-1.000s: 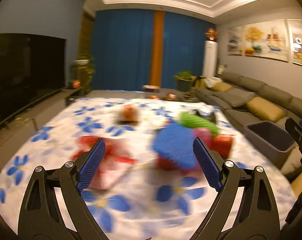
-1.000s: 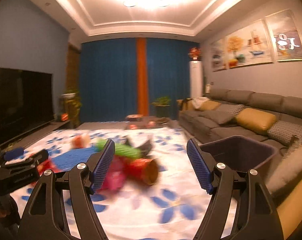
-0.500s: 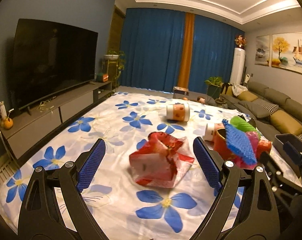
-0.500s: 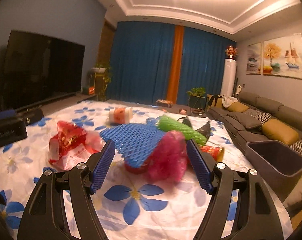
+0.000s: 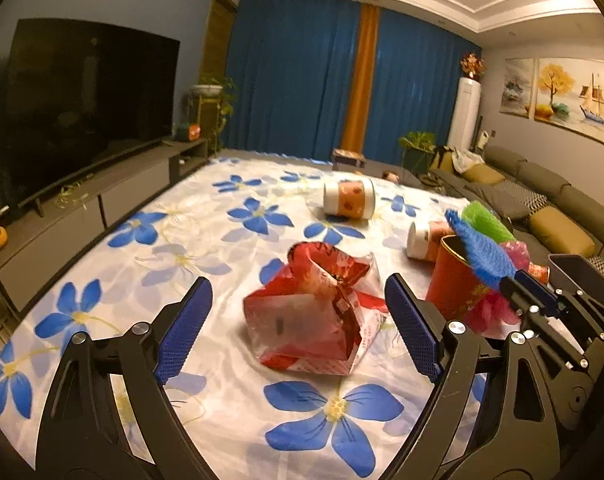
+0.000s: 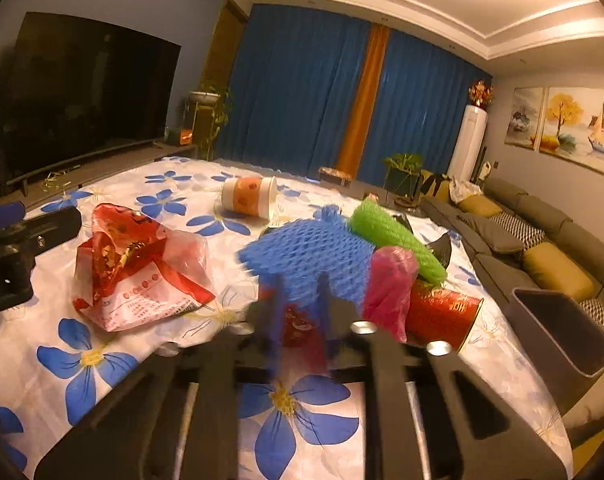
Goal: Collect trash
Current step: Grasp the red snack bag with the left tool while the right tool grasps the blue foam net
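My left gripper point(image 5: 297, 328) is open, its fingers on either side of a crumpled red and white plastic bag point(image 5: 314, 316) on the flowered cloth. My right gripper point(image 6: 302, 304) is motion-blurred, its fingers close together on the near edge of a blue foam net point(image 6: 310, 260); it also shows in the left wrist view point(image 5: 482, 256). Under the net lie a pink foam net point(image 6: 390, 280), a green foam net point(image 6: 394, 236) and a red cup point(image 6: 442, 316). A white and orange cup point(image 6: 249, 196) lies on its side farther back.
A dark grey bin point(image 6: 566, 332) stands at the table's right edge by the grey sofa point(image 6: 542, 240). A second paper cup point(image 5: 426, 240) lies behind the red cup. A TV point(image 5: 85, 108) on a low cabinet runs along the left.
My right gripper has closed from wide open onto the blue foam net. My left gripper has moved closer to the red bag, which now sits between its fingers.
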`<act>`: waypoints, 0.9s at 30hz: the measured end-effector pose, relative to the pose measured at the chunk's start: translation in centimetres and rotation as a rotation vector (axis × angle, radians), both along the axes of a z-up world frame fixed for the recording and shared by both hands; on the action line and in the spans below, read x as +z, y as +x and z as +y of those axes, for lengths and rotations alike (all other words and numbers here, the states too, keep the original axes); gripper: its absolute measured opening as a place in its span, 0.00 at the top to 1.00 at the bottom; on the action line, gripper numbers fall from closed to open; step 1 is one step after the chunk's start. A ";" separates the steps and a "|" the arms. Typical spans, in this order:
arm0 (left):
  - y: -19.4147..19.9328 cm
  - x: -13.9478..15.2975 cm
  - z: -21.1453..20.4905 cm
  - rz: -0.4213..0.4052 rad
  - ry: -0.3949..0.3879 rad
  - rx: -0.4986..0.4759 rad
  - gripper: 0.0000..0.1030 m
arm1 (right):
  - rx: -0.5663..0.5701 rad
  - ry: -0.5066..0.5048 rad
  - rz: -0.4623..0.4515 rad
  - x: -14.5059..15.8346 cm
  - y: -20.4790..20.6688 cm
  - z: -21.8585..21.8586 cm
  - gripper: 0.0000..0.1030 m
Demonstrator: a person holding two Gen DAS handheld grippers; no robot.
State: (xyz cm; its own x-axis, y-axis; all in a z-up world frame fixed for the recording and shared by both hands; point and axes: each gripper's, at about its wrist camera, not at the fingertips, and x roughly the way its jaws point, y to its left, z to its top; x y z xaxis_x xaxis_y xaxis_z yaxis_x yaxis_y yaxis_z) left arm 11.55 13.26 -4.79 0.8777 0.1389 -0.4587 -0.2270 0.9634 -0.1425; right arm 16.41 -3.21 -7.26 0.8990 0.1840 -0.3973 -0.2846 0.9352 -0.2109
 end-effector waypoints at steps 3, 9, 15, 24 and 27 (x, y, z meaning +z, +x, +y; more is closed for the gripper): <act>1.1 -0.7 0.1 0.031 -0.037 -0.027 0.26 | -0.002 0.024 0.004 0.0 -0.2 -0.7 0.95; 3.0 -2.3 0.0 0.113 -0.089 -0.082 0.52 | -0.007 0.081 -0.016 0.8 -1.7 -2.7 0.98; 3.7 -3.2 0.0 0.150 -0.133 -0.117 0.85 | 0.003 0.150 -0.025 2.3 -3.3 -4.9 0.98; 2.5 -2.3 -0.9 0.104 -0.128 -0.131 0.98 | 0.028 0.211 0.026 2.1 -3.3 -6.7 0.90; 1.3 -1.5 -0.9 0.071 -0.132 -0.119 0.98 | 0.046 0.221 0.025 1.9 -3.4 -6.5 0.53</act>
